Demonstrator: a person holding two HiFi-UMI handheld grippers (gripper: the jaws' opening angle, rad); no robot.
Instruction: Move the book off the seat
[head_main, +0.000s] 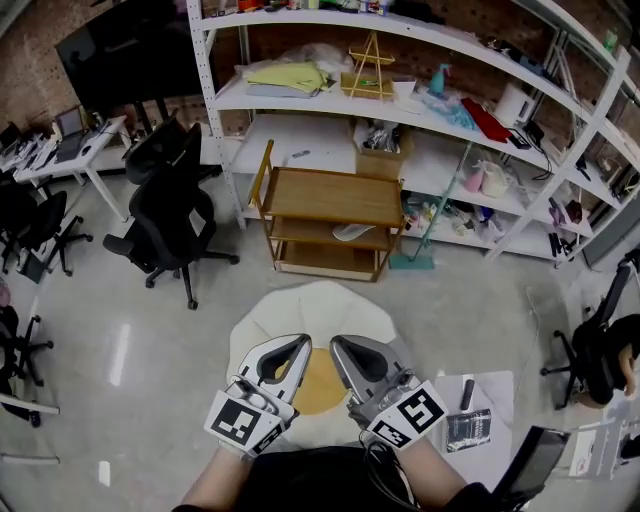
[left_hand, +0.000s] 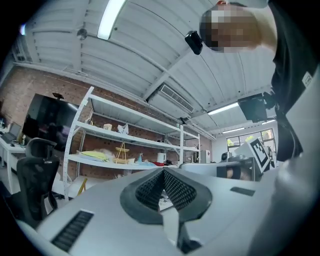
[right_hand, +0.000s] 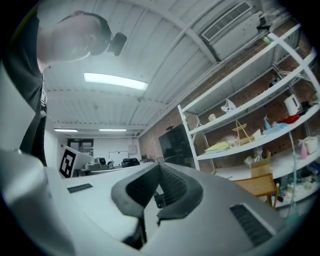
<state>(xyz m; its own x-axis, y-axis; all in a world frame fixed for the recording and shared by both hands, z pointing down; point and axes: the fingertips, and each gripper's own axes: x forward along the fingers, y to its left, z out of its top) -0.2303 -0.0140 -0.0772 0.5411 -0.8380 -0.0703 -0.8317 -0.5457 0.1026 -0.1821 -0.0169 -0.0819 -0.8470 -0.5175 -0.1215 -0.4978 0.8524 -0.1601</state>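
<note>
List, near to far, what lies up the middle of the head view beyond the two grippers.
round cream seat → wooden trolley → white shelving rack

place: office-lab | cues: metal shelving (head_main: 320, 135), office chairs (head_main: 172, 215), desks (head_main: 85, 145), brick wall (head_main: 28, 60)

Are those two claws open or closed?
Both shut, empty: the left claw and right claw each close to touching tips, with nothing between.
</note>
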